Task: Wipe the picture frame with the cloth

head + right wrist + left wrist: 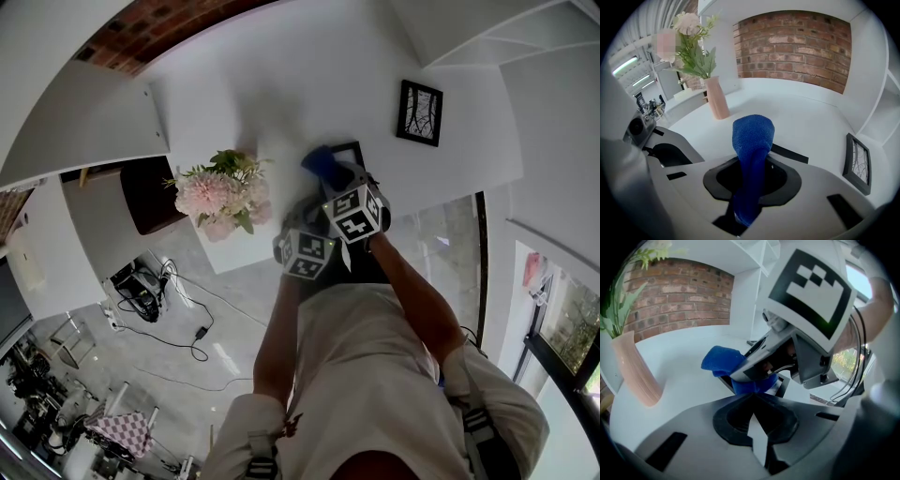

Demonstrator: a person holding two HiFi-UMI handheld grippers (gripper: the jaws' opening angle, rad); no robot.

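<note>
Right tool (752, 161) clamped on blue cloth (752, 133); left tool (751, 397) closed, empty.
Cloth pressed onto picture frame (790, 153) just ahead, flat on counter (811, 124).

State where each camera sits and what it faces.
Head view: on the person's head, facing steeply down at table; arms, left claw, right claw show.
Left gripper view: on left claw, facing right claw at picture frame.
Right gripper view: on right claw, facing vase and brick wall, gripping blue cloth.
All share blue cloth.
</note>
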